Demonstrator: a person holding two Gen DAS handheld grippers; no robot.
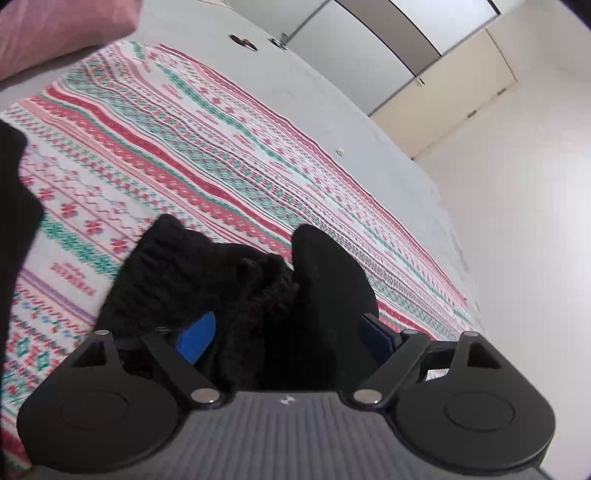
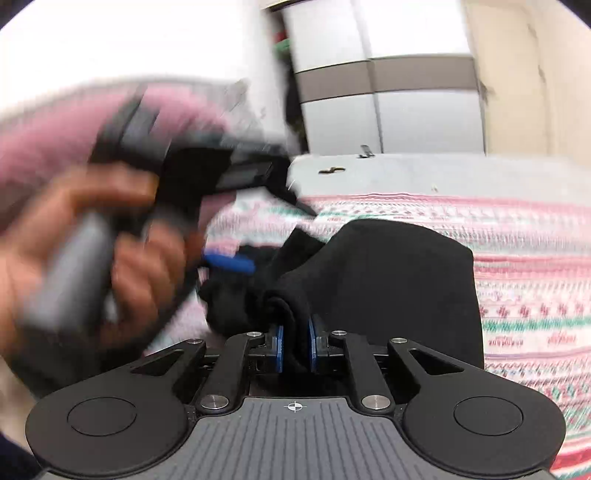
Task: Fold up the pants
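Note:
The black pants lie bunched on a red, green and white patterned bedspread. My right gripper is shut on a fold of the black cloth, its blue pads close together. In the left wrist view the pants sit heaped between the widely spread fingers of my left gripper. Its blue pads show bare on either side, and cloth drapes over the left finger. In the right wrist view the left gripper appears blurred, held by a hand, just left of the pants.
A pink pillow lies at the far left corner of the grey bed sheet. Two small objects rest on the sheet near its far edge. Wardrobe doors stand behind. Dark cloth fills the left edge.

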